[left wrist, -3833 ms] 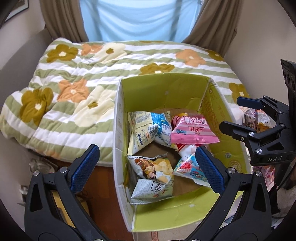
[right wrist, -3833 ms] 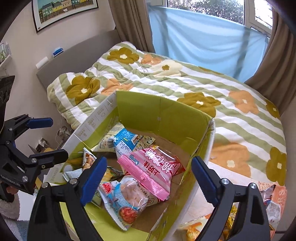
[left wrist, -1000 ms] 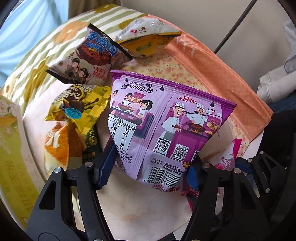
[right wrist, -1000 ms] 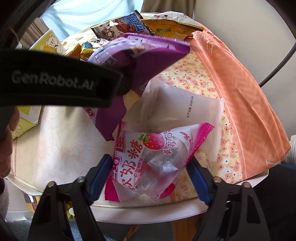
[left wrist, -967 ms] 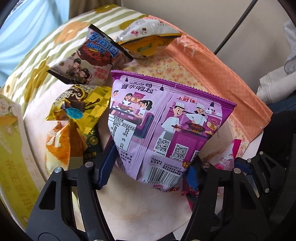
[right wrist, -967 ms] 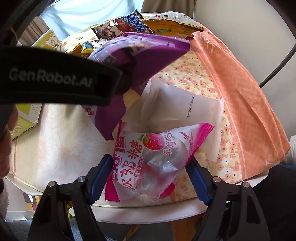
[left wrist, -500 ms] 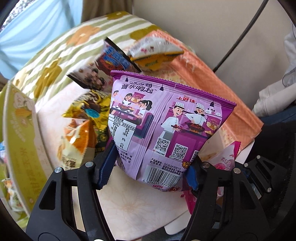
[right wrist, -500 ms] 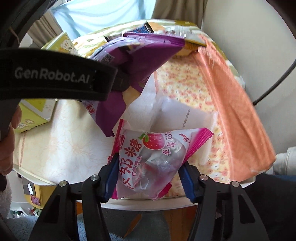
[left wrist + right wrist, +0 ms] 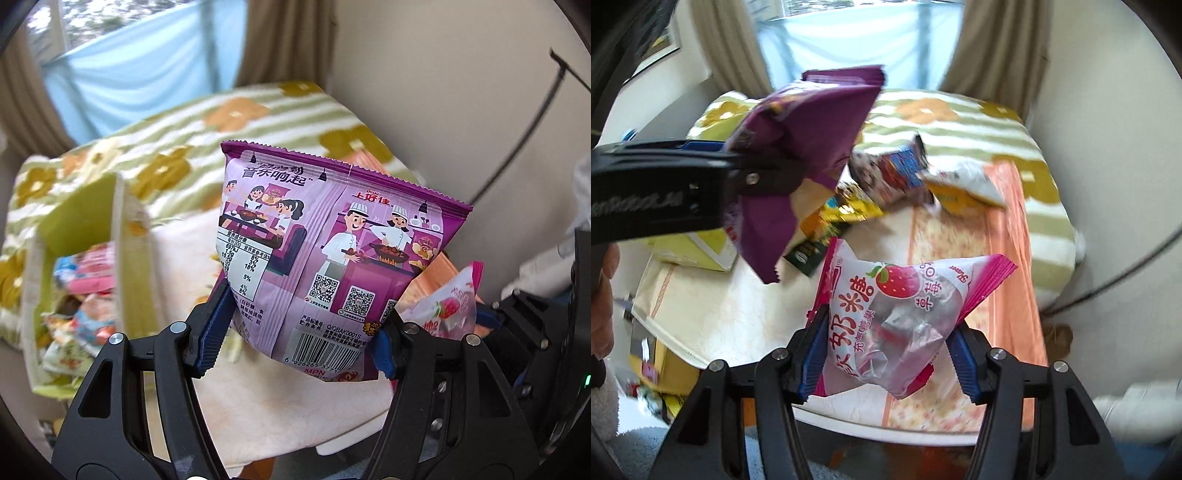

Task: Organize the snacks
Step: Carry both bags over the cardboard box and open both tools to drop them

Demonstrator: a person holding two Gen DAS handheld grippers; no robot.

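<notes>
My left gripper (image 9: 303, 325) is shut on a purple snack bag (image 9: 332, 251) printed with cartoon chefs, held upright in the air above the table. The same purple snack bag (image 9: 809, 129) shows at the upper left of the right wrist view, clamped in the left gripper. My right gripper (image 9: 886, 354) is shut on a pink strawberry candy bag (image 9: 894, 314), lifted off the table. That pink candy bag (image 9: 447, 310) peeks in at the right of the left wrist view. The yellow-green cardboard box (image 9: 122, 243) with several snack packs inside stands to the left.
Three more snack bags lie on the table (image 9: 713, 310): a dark blue one (image 9: 886, 166), a white-yellow one (image 9: 964, 184) and a gold one (image 9: 846, 214). An orange floral cloth (image 9: 1004, 258) covers the table's right side. A flowered bed (image 9: 177, 147) lies behind. A black cable (image 9: 517, 129) crosses the wall.
Both grippers have risen off the table with their bags. The right gripper's jaws closed tighter on the pink bag. The views swung left, and the box has come into the left wrist view.
</notes>
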